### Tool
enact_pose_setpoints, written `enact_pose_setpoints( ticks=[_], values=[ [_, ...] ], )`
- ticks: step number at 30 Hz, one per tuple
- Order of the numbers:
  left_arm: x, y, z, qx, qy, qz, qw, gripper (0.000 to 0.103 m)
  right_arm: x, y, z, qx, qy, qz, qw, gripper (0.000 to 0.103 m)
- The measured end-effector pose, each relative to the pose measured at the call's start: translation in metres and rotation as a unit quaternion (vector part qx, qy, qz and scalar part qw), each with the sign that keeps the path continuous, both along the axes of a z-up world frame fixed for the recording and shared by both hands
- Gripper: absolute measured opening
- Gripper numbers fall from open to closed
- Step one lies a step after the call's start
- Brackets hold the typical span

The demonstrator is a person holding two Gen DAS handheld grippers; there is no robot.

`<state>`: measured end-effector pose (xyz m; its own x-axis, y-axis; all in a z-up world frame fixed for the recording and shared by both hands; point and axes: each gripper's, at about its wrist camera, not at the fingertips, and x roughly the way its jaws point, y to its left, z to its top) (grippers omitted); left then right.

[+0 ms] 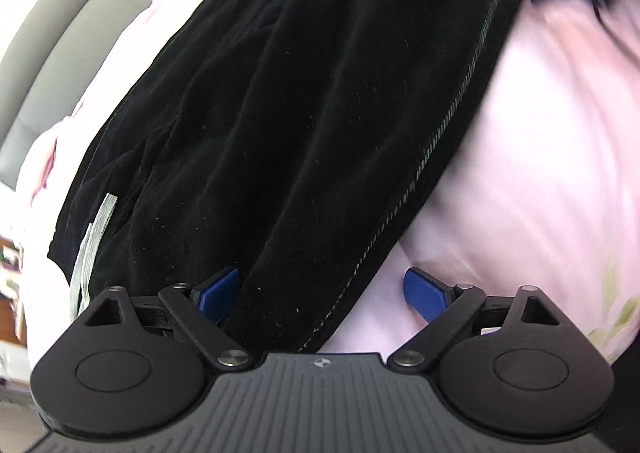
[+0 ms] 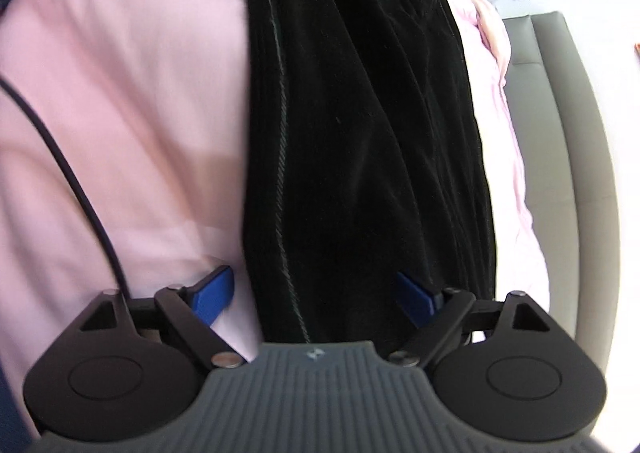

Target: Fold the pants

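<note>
My left gripper (image 1: 322, 293) stands wide open, its 2 blue pads (image 1: 218, 295) apart, with the black pants (image 1: 320, 113) running between them, not pinched. The pants lie lengthwise on the pink bedding (image 1: 540, 153) near the bed's grey edge (image 2: 580, 173). My right gripper (image 2: 314, 295) is likewise open, astride the pants' stitched seam (image 2: 282, 133), gripping nothing.

Black pants (image 1: 312, 101) (pale stitched seam) lying bunched lengthwise on pink bedding.
</note>
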<state>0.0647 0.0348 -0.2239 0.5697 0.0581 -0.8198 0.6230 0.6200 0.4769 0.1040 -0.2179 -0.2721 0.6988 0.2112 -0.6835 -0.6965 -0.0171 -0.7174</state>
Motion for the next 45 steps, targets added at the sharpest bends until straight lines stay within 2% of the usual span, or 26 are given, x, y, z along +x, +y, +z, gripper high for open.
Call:
enact_pose_setpoints(
  ticks=[2,7,10,12,18,22,24,26,28,30,32,33,35,38,39,41,43,45],
  values=[
    [-0.006,0.004,-0.002,-0.003,-0.013,-0.023,0.9997,0.103,0.006,-0.009,0.001,-0.004,-0.005,0.006,1.000,0.083],
    [-0.010,0.020,-0.005,0.018,-0.040,-0.067,0.9968,0.103,0.021,-0.037,0.008,-0.007,-0.030,0.001,1.000,0.083],
    [-0.001,0.032,0.001,0.005,-0.029,-0.053,0.9982,0.103,0.023,-0.053,0.007,-0.018,-0.050,0.008,0.999,0.082],
    [0.004,0.039,0.004,0.003,-0.033,-0.043,0.9985,0.103,0.024,-0.062,0.006,-0.027,-0.058,0.014,0.998,0.078],
    [0.008,0.050,0.007,0.032,-0.048,-0.036,0.9977,0.103,0.027,-0.099,-0.006,-0.061,-0.083,0.018,0.994,0.069],
    [0.008,0.057,0.005,0.047,-0.060,-0.041,0.9962,0.103,0.035,-0.134,-0.021,-0.106,-0.088,0.003,0.991,0.046],
    [0.004,0.057,0.000,0.074,-0.075,-0.060,0.9927,0.103,0.035,-0.151,-0.028,-0.118,-0.088,0.001,0.989,0.041],
    [-0.005,0.057,-0.007,0.113,-0.100,-0.092,0.9843,0.103,0.032,-0.167,-0.035,-0.123,-0.102,0.006,0.987,0.041],
    [-0.008,0.060,-0.008,0.127,-0.104,-0.103,0.9811,0.103,0.031,-0.177,-0.039,-0.130,-0.107,0.001,0.986,0.038],
    [-0.003,0.065,-0.004,0.118,-0.091,-0.085,0.9853,0.103,0.033,-0.180,-0.040,-0.131,-0.111,-0.012,0.985,0.035],
    [0.004,0.073,0.000,0.116,-0.084,-0.070,0.9872,0.103,0.034,-0.187,-0.042,-0.136,-0.111,-0.022,0.984,0.020],
    [0.006,0.076,0.000,0.123,-0.081,-0.067,0.9868,0.103,0.032,-0.190,-0.044,-0.141,-0.113,-0.024,0.983,0.006],
    [0.007,0.080,0.000,0.143,-0.079,-0.065,0.9845,0.103,0.026,-0.197,-0.044,-0.142,-0.120,-0.025,0.982,0.003],
    [0.012,0.089,0.001,0.158,-0.068,-0.045,0.9840,0.103,0.016,-0.204,-0.035,-0.118,-0.129,-0.048,0.983,0.001],
    [0.015,0.092,0.002,0.164,-0.063,-0.034,0.9839,0.092,0.018,-0.202,-0.029,-0.106,-0.134,-0.058,0.984,0.001],
    [0.019,0.101,0.005,0.167,-0.060,-0.022,0.9839,0.029,0.013,-0.202,-0.018,-0.083,-0.149,-0.075,0.983,0.000],
    [0.014,0.105,0.016,0.157,-0.076,-0.024,0.9844,0.019,0.017,-0.201,-0.002,-0.062,-0.165,-0.088,0.980,0.000],
    [0.015,0.110,0.028,0.147,-0.089,-0.026,0.9847,0.018,0.022,-0.201,0.017,-0.044,-0.180,-0.101,0.978,0.000]
  ],
)
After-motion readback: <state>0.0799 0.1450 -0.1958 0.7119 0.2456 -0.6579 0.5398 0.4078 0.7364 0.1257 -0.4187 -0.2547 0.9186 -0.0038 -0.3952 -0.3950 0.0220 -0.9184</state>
